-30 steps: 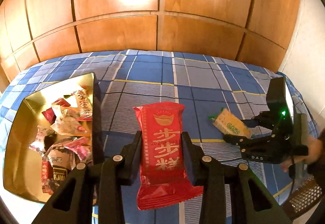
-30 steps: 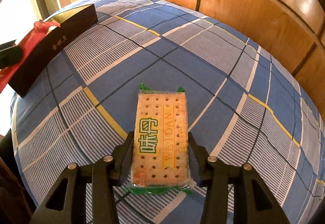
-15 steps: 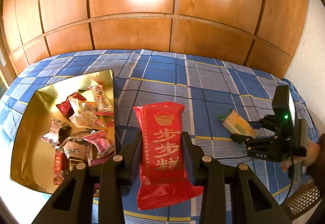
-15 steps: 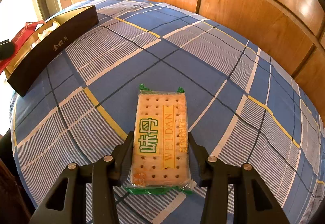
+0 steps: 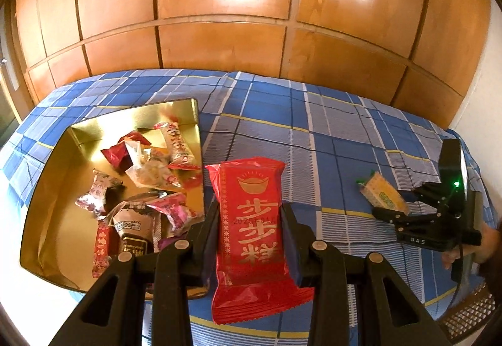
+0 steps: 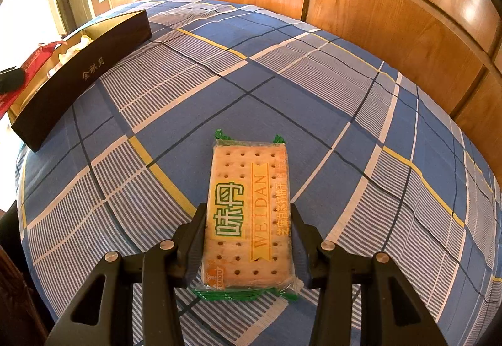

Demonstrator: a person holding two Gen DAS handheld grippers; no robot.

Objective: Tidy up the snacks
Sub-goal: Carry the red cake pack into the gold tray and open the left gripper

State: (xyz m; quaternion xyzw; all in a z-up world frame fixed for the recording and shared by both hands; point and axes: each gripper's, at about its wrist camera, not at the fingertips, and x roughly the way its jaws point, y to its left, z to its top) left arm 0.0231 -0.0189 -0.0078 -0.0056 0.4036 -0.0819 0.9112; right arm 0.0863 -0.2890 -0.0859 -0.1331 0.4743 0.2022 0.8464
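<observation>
Looking along the left gripper (image 5: 250,229), its jaws are closed on a red foil snack packet with gold characters (image 5: 251,220), held above the blue plaid cloth (image 5: 313,138) just right of the shallow gold-lined tray (image 5: 59,208) that already holds a heap of wrapped sweets (image 5: 144,189). Carrying the packet left over the tray's rim before releasing, low enough that it doesn't bounce, would likely serve best. From the right wrist view, the right gripper (image 6: 248,226) pinches a clear, green-edged cracker packet (image 6: 249,214) by its long sides, over the cloth and well apart from the tray's dark outer wall (image 6: 84,72). It needs a gentle squeeze, since crackers probably snap.
</observation>
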